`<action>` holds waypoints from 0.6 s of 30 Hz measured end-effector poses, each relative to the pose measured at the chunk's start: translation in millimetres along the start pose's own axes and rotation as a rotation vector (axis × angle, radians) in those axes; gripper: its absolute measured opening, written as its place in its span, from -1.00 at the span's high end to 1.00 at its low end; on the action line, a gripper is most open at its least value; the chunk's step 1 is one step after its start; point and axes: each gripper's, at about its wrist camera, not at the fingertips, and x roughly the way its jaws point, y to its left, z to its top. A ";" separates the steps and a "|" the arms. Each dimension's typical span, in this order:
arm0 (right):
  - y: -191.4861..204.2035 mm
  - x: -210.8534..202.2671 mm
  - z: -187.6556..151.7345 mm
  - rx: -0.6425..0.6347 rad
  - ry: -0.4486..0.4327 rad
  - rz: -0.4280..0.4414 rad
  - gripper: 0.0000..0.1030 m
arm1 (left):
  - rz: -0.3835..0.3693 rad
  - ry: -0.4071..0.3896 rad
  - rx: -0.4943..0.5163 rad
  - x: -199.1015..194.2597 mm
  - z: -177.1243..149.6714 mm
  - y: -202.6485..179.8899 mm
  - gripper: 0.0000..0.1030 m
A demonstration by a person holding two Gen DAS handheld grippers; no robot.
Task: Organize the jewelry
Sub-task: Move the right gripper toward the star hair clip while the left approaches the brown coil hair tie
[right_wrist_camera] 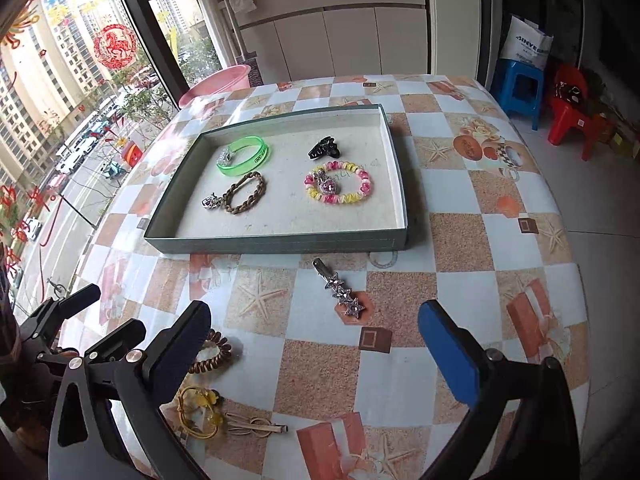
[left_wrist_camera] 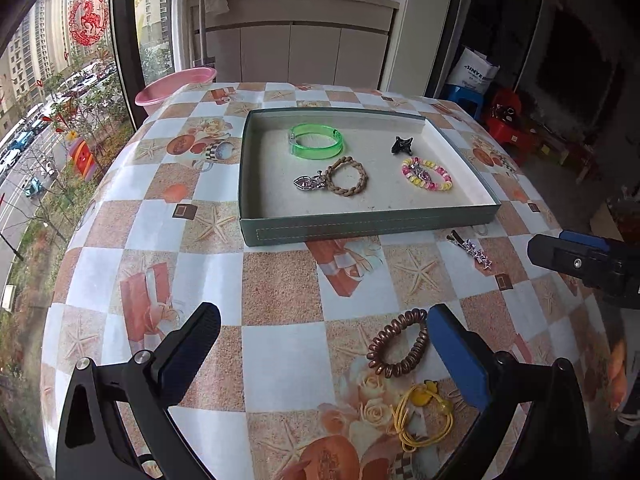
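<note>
A shallow green tray (left_wrist_camera: pixel 360 229) (right_wrist_camera: pixel 280 245) holds a green bangle (left_wrist_camera: pixel 317 141) (right_wrist_camera: pixel 244 157), a braided brown bracelet (left_wrist_camera: pixel 347 177) (right_wrist_camera: pixel 245 193), a black claw clip (left_wrist_camera: pixel 403 145) (right_wrist_camera: pixel 325 148) and a pink-yellow bead bracelet (left_wrist_camera: pixel 427 174) (right_wrist_camera: pixel 338 183). On the table lie a star hair clip (left_wrist_camera: pixel 473 249) (right_wrist_camera: pixel 340 289), a brown coil hair tie (left_wrist_camera: pixel 398 348) (right_wrist_camera: pixel 212 352), a yellow hair tie (left_wrist_camera: pixel 422 414) (right_wrist_camera: pixel 199 410) and a beige clip (right_wrist_camera: pixel 256 426). My left gripper (left_wrist_camera: pixel 324 354) is open, its right finger beside the coil tie. My right gripper (right_wrist_camera: pixel 316 354) is open, below the star clip.
The checkered tablecloth (left_wrist_camera: pixel 280 288) covers a table by a large window. A pink basin (left_wrist_camera: pixel 176 85) sits beyond the far left edge. Blue (right_wrist_camera: pixel 520 88) and red (right_wrist_camera: pixel 572 112) stools stand on the floor at the right. White cabinets (left_wrist_camera: pixel 296 52) are behind.
</note>
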 end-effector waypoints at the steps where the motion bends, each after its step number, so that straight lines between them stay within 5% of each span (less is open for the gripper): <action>1: 2.2 -0.7 -4.3 -0.012 0.009 -0.004 -1.00 | -0.004 0.004 0.001 -0.9 -3.4 0.6 -1.00; 18: -12.9 11.1 -59.9 0.005 0.134 -0.034 -0.99 | 0.048 0.060 0.068 16.5 -30.2 3.8 -1.00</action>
